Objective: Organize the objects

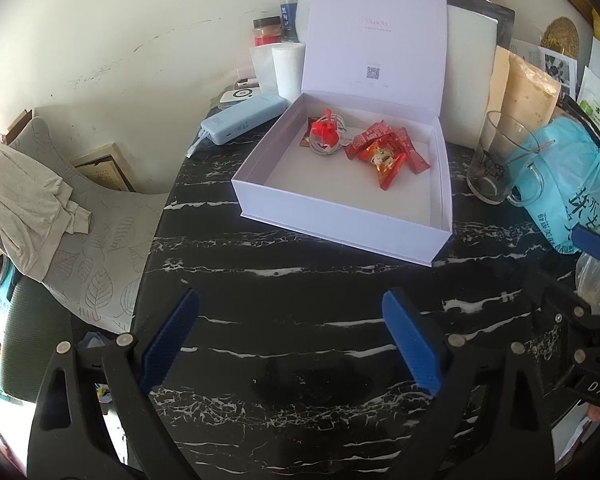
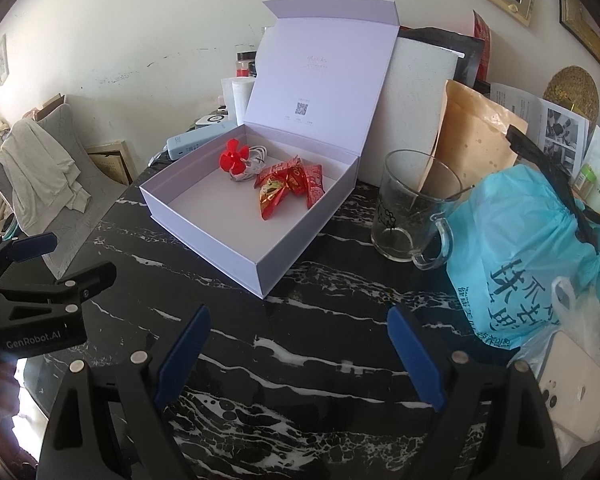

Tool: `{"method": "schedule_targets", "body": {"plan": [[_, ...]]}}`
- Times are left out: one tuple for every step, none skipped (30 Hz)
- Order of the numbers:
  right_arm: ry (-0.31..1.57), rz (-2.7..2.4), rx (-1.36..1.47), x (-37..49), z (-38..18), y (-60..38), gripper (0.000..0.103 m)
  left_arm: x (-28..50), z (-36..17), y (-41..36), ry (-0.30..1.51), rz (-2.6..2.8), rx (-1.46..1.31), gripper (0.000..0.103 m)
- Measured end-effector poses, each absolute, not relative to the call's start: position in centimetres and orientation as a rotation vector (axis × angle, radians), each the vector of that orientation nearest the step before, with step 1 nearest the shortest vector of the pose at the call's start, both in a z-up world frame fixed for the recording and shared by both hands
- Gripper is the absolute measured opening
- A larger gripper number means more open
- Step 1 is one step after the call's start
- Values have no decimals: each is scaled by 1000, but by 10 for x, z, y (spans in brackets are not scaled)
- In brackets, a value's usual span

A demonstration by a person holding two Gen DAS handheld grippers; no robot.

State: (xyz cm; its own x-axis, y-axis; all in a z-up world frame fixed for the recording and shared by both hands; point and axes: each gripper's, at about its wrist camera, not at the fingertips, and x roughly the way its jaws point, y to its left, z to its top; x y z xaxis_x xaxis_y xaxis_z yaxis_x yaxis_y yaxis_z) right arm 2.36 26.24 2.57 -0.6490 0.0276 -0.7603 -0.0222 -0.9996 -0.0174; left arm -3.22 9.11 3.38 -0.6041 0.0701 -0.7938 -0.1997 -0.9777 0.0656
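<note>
Both grippers hover low over the black marble table (image 1: pixel 300 320) — the left gripper (image 1: pixel 290 344) and the right gripper (image 2: pixel 298 354) each spread wide with nothing between the blue pads. Ahead of both sits the open white box (image 1: pixel 332 216), holding a red mini fan on a coiled cable (image 1: pixel 328 134) and red candy packets (image 1: pixel 388 152). It lies straight ahead of the left gripper, ahead and left of the right — probably the left's shorter reach.

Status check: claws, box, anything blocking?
Left claw and right claw open, empty. Box lid up, red packets inside. Marble ahead bare.
</note>
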Motion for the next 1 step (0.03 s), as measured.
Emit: {"method": "schedule_targets", "body": {"plan": [[-7, 2820, -1311, 25, 23, 264, 91, -32, 33, 90, 209, 2669, -1315, 93]]}}
